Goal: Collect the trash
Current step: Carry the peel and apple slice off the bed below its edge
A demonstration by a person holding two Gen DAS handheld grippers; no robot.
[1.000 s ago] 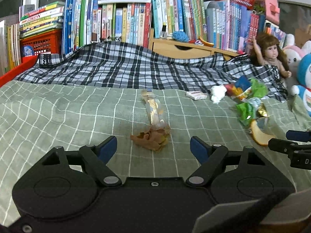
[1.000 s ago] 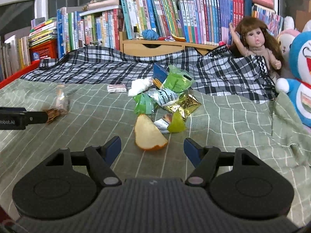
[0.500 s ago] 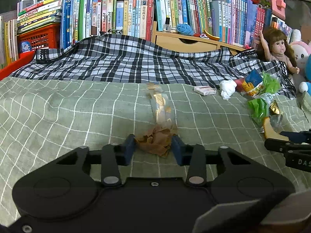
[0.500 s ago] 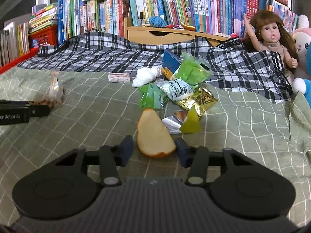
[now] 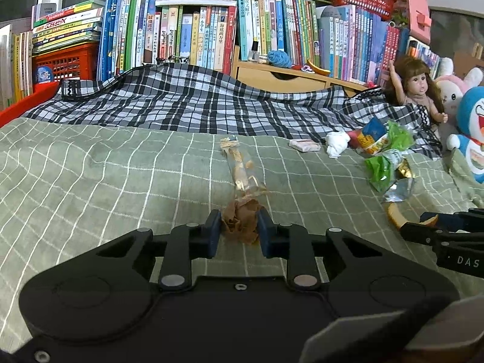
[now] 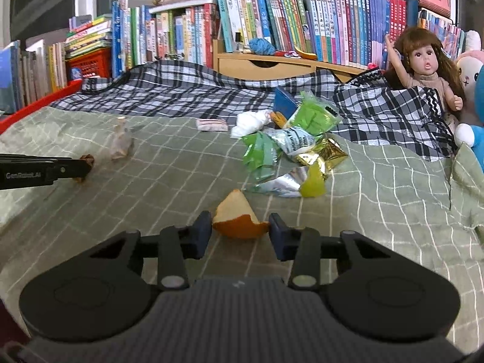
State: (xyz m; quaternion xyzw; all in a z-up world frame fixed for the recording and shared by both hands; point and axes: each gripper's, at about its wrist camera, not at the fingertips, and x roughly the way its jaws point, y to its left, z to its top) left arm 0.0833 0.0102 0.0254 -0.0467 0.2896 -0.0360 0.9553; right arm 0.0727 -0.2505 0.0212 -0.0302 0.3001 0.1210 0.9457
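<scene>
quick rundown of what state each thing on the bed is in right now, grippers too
left gripper: shut on the brown wrapper
brown wrapper: crumpled, pinched at its near end
right gripper: shut on the orange peel
orange peel: curled, held between the fingers
tissue: balled up, lying loose
green packet: torn open, crumpled

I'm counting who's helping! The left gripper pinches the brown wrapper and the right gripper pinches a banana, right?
Not a banana. In the right wrist view the right gripper pinches an orange peel. The left gripper does pinch the brown wrapper.
</scene>
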